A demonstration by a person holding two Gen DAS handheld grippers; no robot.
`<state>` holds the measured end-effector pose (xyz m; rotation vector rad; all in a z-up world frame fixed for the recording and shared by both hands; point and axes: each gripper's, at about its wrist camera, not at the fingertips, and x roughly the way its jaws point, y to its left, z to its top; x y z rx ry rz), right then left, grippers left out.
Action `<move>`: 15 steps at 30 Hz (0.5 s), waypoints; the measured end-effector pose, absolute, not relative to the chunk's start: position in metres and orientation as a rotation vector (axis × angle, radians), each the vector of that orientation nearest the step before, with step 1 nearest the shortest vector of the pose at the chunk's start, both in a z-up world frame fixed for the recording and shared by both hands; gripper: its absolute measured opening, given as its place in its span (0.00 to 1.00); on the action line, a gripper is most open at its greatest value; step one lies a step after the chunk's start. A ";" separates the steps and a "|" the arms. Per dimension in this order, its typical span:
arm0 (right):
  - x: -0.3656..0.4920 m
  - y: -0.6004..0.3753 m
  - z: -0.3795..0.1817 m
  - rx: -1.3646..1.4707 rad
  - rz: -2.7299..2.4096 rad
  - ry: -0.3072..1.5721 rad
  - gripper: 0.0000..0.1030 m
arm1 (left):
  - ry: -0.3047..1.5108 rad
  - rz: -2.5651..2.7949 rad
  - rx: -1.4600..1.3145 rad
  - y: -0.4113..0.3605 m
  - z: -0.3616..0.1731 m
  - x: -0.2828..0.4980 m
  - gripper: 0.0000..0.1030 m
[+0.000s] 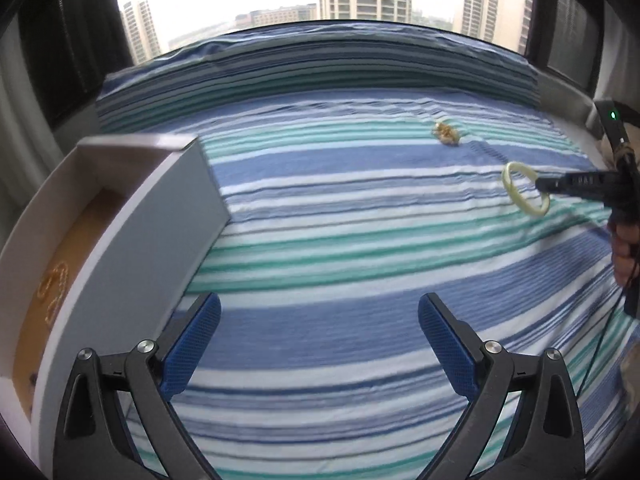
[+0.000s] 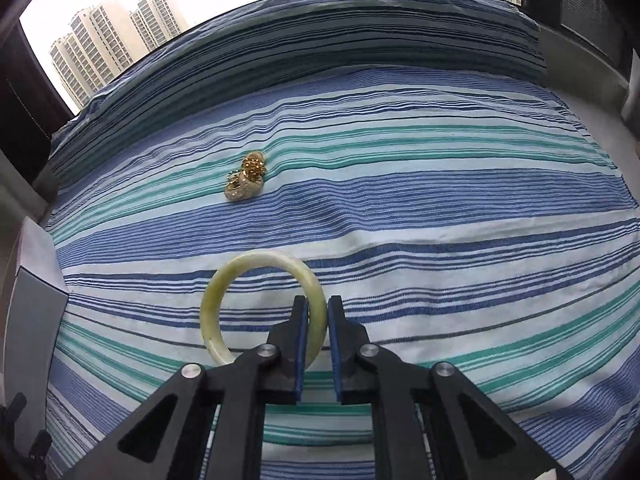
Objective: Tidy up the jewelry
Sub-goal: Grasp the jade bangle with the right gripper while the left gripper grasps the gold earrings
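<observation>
The right hand-held gripper [image 2: 318, 308] has its blue-padded jaws pinched on the right side of the pale green, jade-like stone bangle [image 2: 224, 292], which lies on the bed's blue, teal and white striped sheet [image 2: 440, 216]. The black fingers cover the near part of the ring, so its lower arc is hidden. In the left wrist view the same bangle [image 1: 516, 192] shows small at the right, with the right hand-held gripper [image 1: 540, 185] on it and only part of a person's hand [image 1: 624, 252] at the frame edge. The left hand-held gripper [image 1: 319, 314] hangs spread wide over the sheet, nothing between its pads. Beside it on the left sits an open white cardboard box [image 1: 160, 216] with a tan lining, blurred and cut off by the frame; a gold chain [image 1: 54, 288] lies inside, hard to make out. Farther up the bed rests a small heap of gold jewellery [image 2: 245, 182], its pieces too tangled to tell apart.
</observation>
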<state>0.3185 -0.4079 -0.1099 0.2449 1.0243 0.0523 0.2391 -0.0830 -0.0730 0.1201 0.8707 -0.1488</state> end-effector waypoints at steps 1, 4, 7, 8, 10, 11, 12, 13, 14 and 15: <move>0.308 -0.410 -0.108 0.262 0.069 1.014 0.10 | 0.873 -0.201 0.100 -0.098 -0.071 0.261 0.96; 0.279 -0.423 -0.108 0.338 0.109 0.989 0.10 | 0.920 -0.324 0.020 -0.149 -0.074 0.335 0.96; 0.252 -0.433 -0.106 0.416 0.141 0.956 0.10 | 0.922 -0.342 0.025 -0.204 -0.081 0.399 0.92; 0.242 -0.436 -0.106 0.439 0.153 0.945 0.10 | 0.920 -0.338 0.047 -0.222 -0.086 0.416 0.91; 0.225 -0.445 -0.108 0.482 0.169 0.928 0.10 | 0.943 -0.323 0.103 -0.254 -0.100 0.441 0.90; 0.218 -0.448 -0.108 0.495 0.171 0.923 0.10 | 0.957 -0.301 0.128 -0.267 -0.108 0.451 0.87; 0.213 -0.452 -0.106 0.507 0.171 0.919 0.10 | 0.971 -0.279 0.148 -0.277 -0.116 0.458 0.85; 0.211 -0.455 -0.105 0.514 0.166 0.915 0.10 | 0.982 -0.267 0.162 -0.285 -0.123 0.463 0.78; 0.210 -0.457 -0.104 0.509 0.156 0.909 0.10 | 0.996 -0.265 0.169 -0.290 -0.130 0.467 0.65; 0.208 -0.459 -0.102 0.492 0.142 0.902 0.10 | 1.010 -0.265 0.171 -0.294 -0.138 0.467 0.53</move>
